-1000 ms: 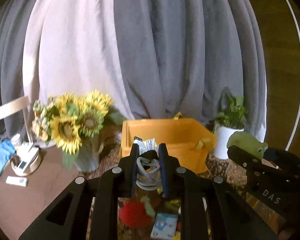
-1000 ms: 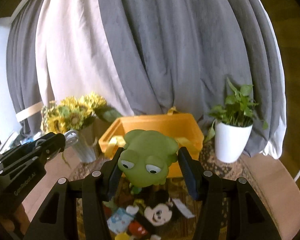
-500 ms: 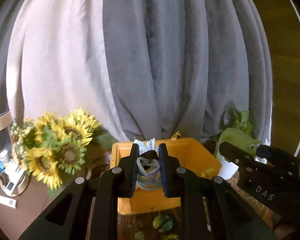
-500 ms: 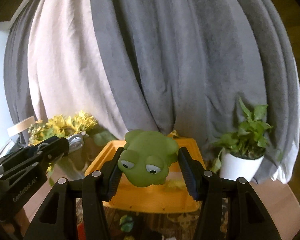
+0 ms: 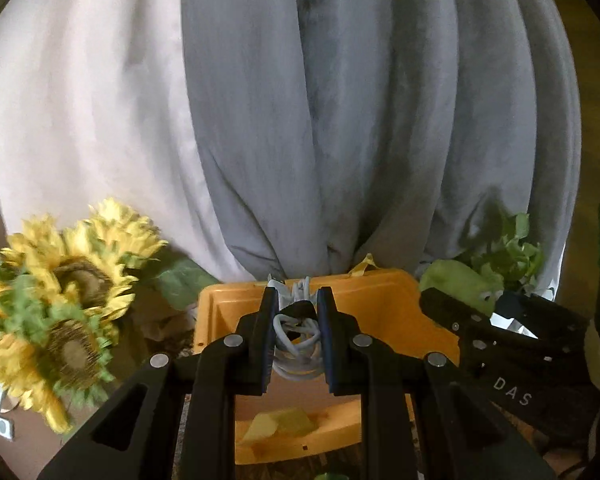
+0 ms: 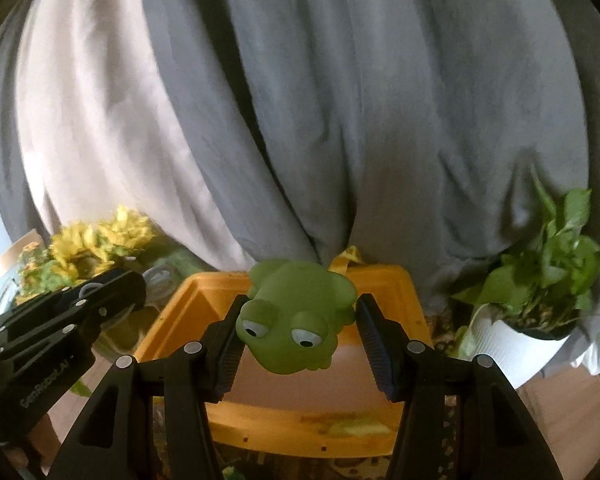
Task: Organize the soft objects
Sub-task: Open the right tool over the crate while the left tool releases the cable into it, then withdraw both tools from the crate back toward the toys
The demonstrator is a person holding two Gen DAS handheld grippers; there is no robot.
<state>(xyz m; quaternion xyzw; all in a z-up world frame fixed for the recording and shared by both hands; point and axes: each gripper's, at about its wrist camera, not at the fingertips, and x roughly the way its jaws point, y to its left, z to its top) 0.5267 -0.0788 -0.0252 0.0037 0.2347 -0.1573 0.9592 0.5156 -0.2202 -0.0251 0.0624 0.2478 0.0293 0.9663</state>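
Observation:
My left gripper (image 5: 297,300) is shut on a coiled grey-white cable (image 5: 296,334) and holds it above the open orange bin (image 5: 384,304). My right gripper (image 6: 300,304) is shut on a green rubber frog (image 6: 296,316), also held above the orange bin (image 6: 396,292). The frog and right gripper (image 5: 440,298) show at the right in the left wrist view. The left gripper (image 6: 140,280) shows at the left in the right wrist view. Yellow-green scraps (image 5: 280,426) lie on the bin's floor.
A sunflower bouquet (image 5: 64,300) stands left of the bin. A white pot with a green plant (image 6: 540,300) stands to its right. Grey and white curtains (image 5: 340,120) hang right behind. A patterned cloth (image 6: 360,468) covers the table under the bin.
Both grippers have moved forward and up over the bin, each with its object. The loose toys on the table have dropped out of view below.

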